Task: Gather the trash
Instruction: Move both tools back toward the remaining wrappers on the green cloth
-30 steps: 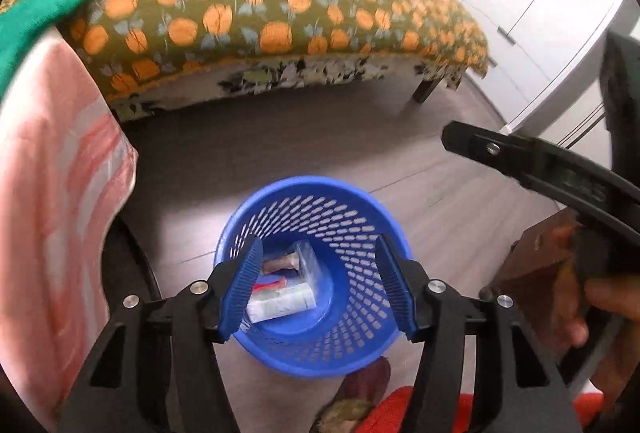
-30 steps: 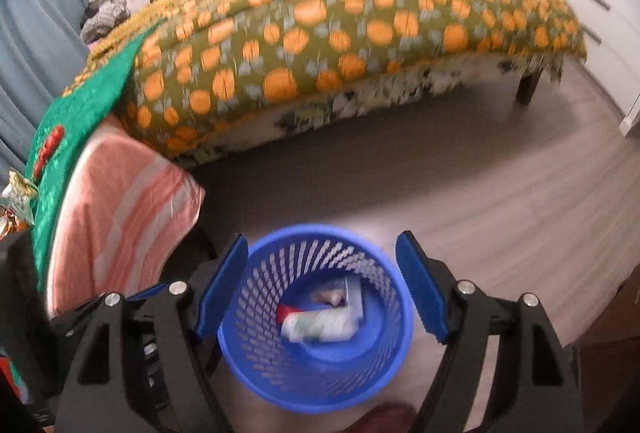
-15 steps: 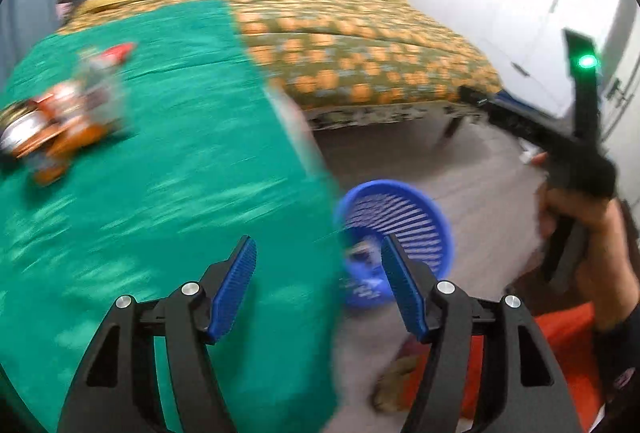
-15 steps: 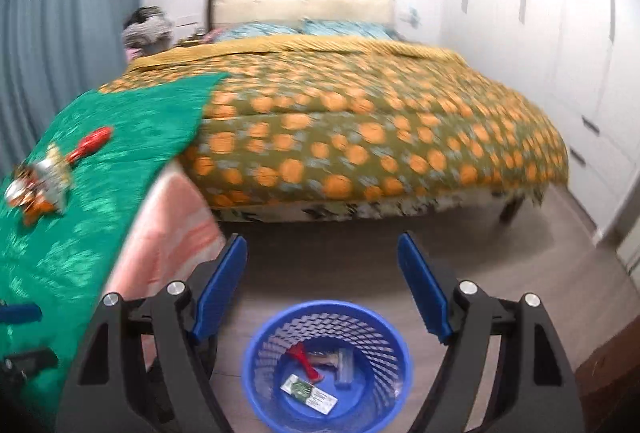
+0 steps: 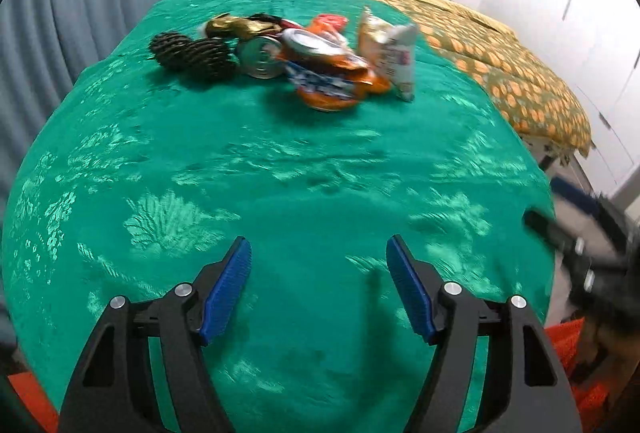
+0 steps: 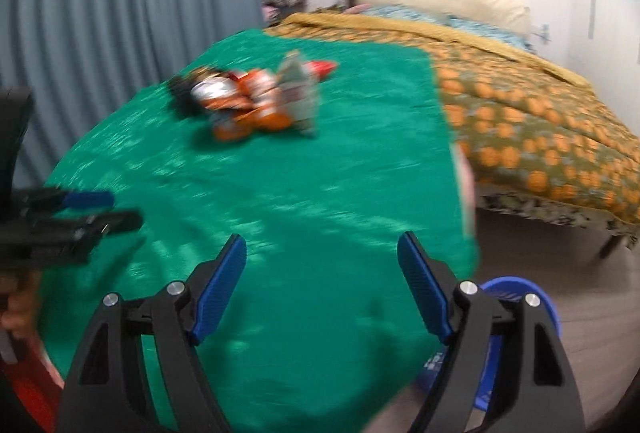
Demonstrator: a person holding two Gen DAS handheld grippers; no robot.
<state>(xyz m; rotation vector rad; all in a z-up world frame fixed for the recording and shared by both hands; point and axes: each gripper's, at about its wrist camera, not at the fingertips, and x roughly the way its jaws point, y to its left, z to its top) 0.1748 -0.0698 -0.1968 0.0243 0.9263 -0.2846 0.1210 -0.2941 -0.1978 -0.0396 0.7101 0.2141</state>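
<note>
A heap of trash lies at the far side of the green cloth (image 5: 304, 193): an orange snack wrapper (image 5: 332, 73), a silver can (image 5: 260, 55), a white and gold packet (image 5: 392, 53) and dark pine cones (image 5: 192, 53). The right wrist view shows the same heap (image 6: 256, 101), blurred. My left gripper (image 5: 319, 287) hovers over the near cloth, its jaws opening with nothing between them. My right gripper (image 6: 322, 283) is open and empty over the cloth's right side. The blue basket (image 6: 516, 293) sits on the floor below the cloth's right edge, partly hidden behind the right finger.
A bed with an orange-patterned cover (image 6: 540, 113) stands to the right of the cloth. Grey curtains (image 6: 120, 13) hang at the left. White cupboards (image 5: 580, 13) line the right wall. Wooden floor (image 6: 592, 293) runs between the bed and the basket.
Both grippers have swung up and left from above the blue basket to over the green cloth. The trash heap has come into view. The left jaws have spread wider.
</note>
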